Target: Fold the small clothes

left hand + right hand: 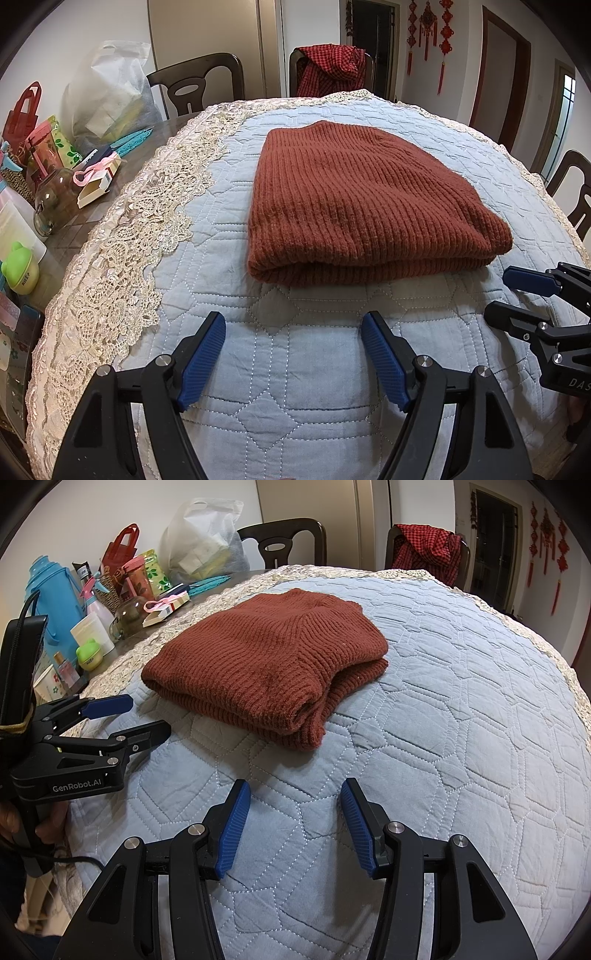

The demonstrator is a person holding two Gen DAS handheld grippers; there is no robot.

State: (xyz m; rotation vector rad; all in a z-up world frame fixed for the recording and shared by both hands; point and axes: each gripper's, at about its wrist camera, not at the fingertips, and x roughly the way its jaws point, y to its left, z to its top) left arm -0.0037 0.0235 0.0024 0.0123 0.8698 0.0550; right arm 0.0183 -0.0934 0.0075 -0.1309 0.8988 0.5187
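The sweater (369, 206) lies folded in a compact stack on the quilt (314, 369) over the tabletop; both tongs, left (293, 354) and right (295, 825), hover spread and empty just short of it; folding looks finished, so next likely means setting it aside.

The black left gripper with blue ribbed pads (293, 328) hangs just short of the folded rust-brown knitted sweater (369, 206), jaws spread wide; the matching right gripper (295, 797) likewise, empty, jaws apart.
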